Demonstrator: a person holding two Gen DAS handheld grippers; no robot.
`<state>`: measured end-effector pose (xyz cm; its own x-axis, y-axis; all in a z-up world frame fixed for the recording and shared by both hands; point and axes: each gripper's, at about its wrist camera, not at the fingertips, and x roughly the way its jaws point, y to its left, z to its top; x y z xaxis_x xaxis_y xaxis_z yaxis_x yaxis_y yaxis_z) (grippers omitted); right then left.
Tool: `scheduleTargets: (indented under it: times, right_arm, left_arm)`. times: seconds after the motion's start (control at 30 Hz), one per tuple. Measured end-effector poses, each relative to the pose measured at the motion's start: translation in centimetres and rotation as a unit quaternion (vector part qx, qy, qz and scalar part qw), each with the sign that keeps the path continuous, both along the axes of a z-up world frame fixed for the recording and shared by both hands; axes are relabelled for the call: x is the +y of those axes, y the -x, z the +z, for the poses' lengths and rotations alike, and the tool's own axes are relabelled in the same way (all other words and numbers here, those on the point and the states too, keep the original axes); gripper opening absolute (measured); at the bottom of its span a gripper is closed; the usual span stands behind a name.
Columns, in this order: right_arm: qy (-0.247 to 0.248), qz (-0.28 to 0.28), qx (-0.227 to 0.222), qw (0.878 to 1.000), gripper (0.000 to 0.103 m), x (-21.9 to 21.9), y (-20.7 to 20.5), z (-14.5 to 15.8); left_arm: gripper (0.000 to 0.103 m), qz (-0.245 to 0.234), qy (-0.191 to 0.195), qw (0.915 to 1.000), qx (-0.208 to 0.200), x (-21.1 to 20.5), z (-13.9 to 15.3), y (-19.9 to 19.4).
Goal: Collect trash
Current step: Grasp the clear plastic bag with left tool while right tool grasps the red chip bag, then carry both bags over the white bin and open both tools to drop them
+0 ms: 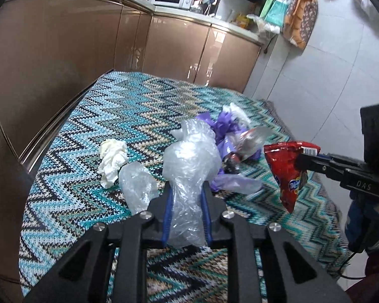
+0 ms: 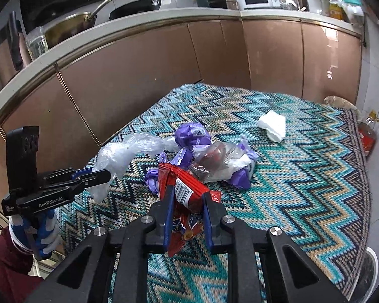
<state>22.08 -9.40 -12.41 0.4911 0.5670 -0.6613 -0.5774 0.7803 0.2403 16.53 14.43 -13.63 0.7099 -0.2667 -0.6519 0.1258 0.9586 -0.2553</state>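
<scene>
Kitchen floor-level scene: brown glossy cabinet fronts (image 1: 63, 58) behind, teal zigzag-patterned knitted cloth (image 1: 128, 116) spread as the work surface, litter gathered toward its middle. Left gripper (image 1: 187, 197) clamped on a crumpled clear plastic bag (image 1: 189, 161), lifted clear of the cloth, bag bunched upward between the blue pads. Right gripper (image 2: 187, 199) pinching a red foil snack packet (image 2: 187, 189) by its barcoded end, packet dangling below the jaws, probably so each hand carries one piece away at once. Still lying on the cloth: a purple plastic wrapper heap (image 2: 192, 136) just beyond both claws, a crumpled white tissue (image 1: 112, 162) to the left, a second clear bag (image 1: 136, 189) beside it, another white wad (image 2: 273, 125) further off. No bin visible.
</scene>
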Motion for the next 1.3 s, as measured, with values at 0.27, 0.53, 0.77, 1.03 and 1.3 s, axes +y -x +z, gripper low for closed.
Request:
scheduleTargets:
  times: [0.27, 0.53, 0.77, 1.03, 1.3]
  right_arm:
    - [-0.012, -0.027, -0.030, 0.999, 0.019, -2.0, 3.1, 2.5]
    - [-0.019, -0.069, -0.068, 0.995, 0.018, -5.1, 6.7, 5.0]
    - [-0.025, -0.141, -0.090, 0.986, 0.019, -11.4, 9.5, 5.7]
    - [-0.020, -0.267, -0.094, 0.959, 0.019, -22.2, 12.5, 3.9]
    - [-0.005, -0.380, -0.052, 0.924, 0.019, -31.7, 13.5, -0.1]
  left_arm:
    - [0.019, -0.001, 0.029, 0.9992, -0.027, 0.9, 2.5, 2.9]
    - [0.019, -0.021, 0.012, 0.9985, -0.050, -1.3, 4.6, 5.5]
    - [0.019, -0.083, 0.000, 0.9951, -0.054, -6.9, 6.2, 5.3]
    - [0.019, -0.201, -0.039, 0.9777, -0.046, -19.2, 7.3, 3.4]
    - [0.019, -0.320, -0.089, 0.9431, -0.011, -34.7, 5.0, 0.4]
